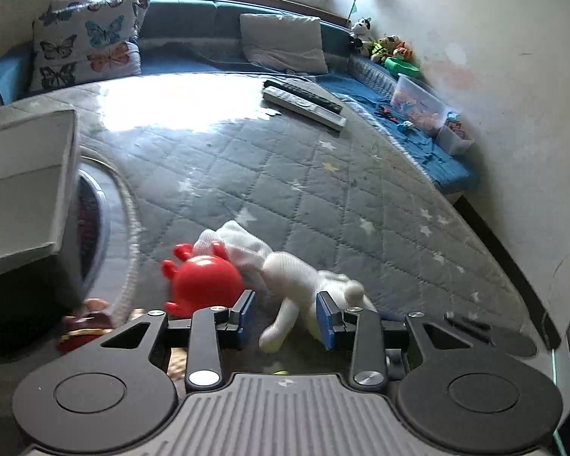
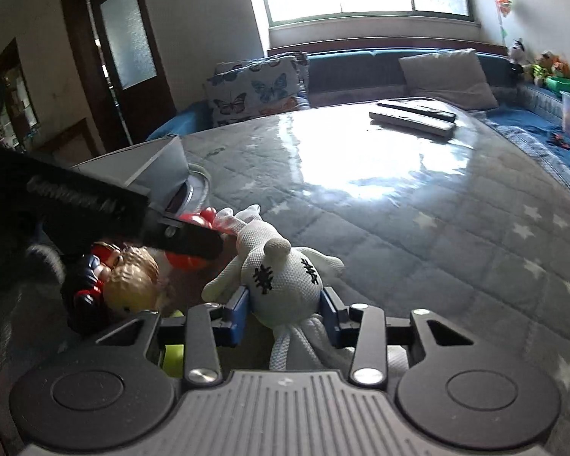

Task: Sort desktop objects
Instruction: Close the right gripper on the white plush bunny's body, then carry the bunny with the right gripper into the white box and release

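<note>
White knitted doll (image 2: 281, 269) sits pinched in my right hand-held gripper (image 2: 285, 313); left hand-held gripper (image 1: 285, 313) hangs spread. Next, I judge, comes lifting it toward the grey box (image 2: 152, 163).

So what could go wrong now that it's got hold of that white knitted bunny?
The right gripper pinches only the white knitted bunny's soft head, so it may slip out when lifted. Its limbs lie against the red crab toy and blond doll, which could get dragged along. The left gripper hovers close and might collide.

quilted table (image 1: 323, 190) | on it: white plush (image 1: 296, 277), red toy (image 1: 205, 285), remotes (image 1: 304, 100)
</note>
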### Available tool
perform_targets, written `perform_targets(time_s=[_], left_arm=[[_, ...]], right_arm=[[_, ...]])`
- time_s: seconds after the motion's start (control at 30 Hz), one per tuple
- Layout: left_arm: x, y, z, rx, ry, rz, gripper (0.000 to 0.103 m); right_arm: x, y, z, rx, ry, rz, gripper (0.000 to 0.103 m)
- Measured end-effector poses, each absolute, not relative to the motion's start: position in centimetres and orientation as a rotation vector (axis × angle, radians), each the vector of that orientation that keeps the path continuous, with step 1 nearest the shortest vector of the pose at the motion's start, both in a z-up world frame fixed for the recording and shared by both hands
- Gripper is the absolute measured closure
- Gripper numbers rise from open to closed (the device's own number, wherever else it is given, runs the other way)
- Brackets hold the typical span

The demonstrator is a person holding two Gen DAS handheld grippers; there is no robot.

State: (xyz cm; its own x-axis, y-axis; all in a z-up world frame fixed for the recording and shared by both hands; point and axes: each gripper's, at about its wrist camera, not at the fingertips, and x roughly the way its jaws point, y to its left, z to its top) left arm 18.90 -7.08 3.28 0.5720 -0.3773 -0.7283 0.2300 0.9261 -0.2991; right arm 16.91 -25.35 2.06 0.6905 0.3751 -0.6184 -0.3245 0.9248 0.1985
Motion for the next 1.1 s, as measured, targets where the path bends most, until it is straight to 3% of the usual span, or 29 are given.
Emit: perform_targets(time_s=[0.6,0.87,1.1], left_arm=[[22.8,-9.9,0.7,-0.273,1.013,-0.357,0.065],[21.6,-10.3,1.1,-0.254,0.949,-0.374,0.075],[19.6,-8.7,3.6,-0.252,0.860,-0.359,0.077]], right_arm=[[14.6,-27.2,1.4,0.097,0.708,0.385,0.064],[14.3,-27.1,1.5,0.093,0.702,0.377,0.067],[13.2,-25.6,3.3,0.059,0.662,0.399,0.068]])
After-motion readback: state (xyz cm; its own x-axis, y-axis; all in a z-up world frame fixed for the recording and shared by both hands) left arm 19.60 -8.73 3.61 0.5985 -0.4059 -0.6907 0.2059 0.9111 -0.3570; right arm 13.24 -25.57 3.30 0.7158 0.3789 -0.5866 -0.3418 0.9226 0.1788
